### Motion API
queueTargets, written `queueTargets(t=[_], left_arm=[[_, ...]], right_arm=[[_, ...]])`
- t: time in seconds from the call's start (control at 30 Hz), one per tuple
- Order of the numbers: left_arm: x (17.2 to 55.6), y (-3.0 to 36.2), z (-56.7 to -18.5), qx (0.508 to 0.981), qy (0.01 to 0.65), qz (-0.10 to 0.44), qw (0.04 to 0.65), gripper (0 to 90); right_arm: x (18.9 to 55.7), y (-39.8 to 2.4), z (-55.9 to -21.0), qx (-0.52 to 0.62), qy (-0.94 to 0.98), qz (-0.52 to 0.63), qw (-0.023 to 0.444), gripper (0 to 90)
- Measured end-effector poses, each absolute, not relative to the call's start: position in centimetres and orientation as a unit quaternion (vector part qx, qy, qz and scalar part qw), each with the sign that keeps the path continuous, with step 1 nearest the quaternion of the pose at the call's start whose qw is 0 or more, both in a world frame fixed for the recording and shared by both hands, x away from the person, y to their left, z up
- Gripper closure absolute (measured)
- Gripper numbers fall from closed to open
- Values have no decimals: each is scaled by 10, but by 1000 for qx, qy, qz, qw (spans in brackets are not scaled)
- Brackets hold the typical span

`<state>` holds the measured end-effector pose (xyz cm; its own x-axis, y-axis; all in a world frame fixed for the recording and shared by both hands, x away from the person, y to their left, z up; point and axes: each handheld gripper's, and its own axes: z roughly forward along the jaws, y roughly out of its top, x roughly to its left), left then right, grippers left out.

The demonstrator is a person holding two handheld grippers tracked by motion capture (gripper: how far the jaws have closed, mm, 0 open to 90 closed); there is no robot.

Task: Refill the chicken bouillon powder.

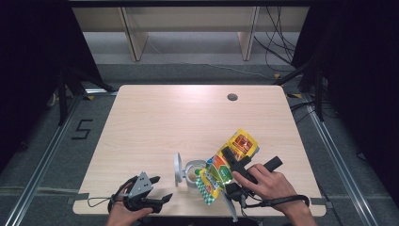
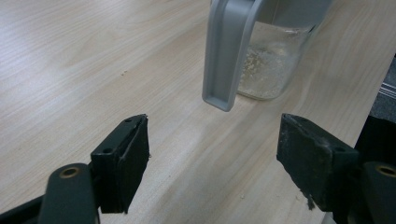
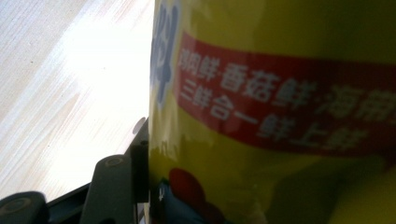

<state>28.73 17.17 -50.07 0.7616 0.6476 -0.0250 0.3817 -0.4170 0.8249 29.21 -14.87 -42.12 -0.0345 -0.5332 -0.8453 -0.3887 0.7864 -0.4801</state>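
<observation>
My left tool (image 1: 157,188) rests low over the near edge of the bench (image 1: 155,117), jaws spread wide with nothing between them. Ahead of its jaws, a little beyond the tips, stands a clear glass jar (image 2: 273,65) with a thin layer of pale powder at its bottom, and its grey flip lid (image 2: 226,51) hangs open on the side facing this tool, just in front of the jar wall. In the high view the jar (image 1: 194,170) sits between my two tools.

My right tool (image 1: 231,162) pinches a yellow seasoning pouch (image 1: 226,165), one black pad pressed flat against the pouch's side in the right gripper view. The pouch (image 3: 280,112) is tilted, its lower end beside the jar's mouth, its upper end reaching out past the tool's tips, away from me.
</observation>
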Motion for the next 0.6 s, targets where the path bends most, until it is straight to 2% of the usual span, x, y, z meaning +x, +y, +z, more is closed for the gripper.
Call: queueTargets(t=[0.6], left_arm=[[288,171,-502,828,312,145,442,253]], right_arm=[[292,-150,-419,-323,717,-62,615,445]])
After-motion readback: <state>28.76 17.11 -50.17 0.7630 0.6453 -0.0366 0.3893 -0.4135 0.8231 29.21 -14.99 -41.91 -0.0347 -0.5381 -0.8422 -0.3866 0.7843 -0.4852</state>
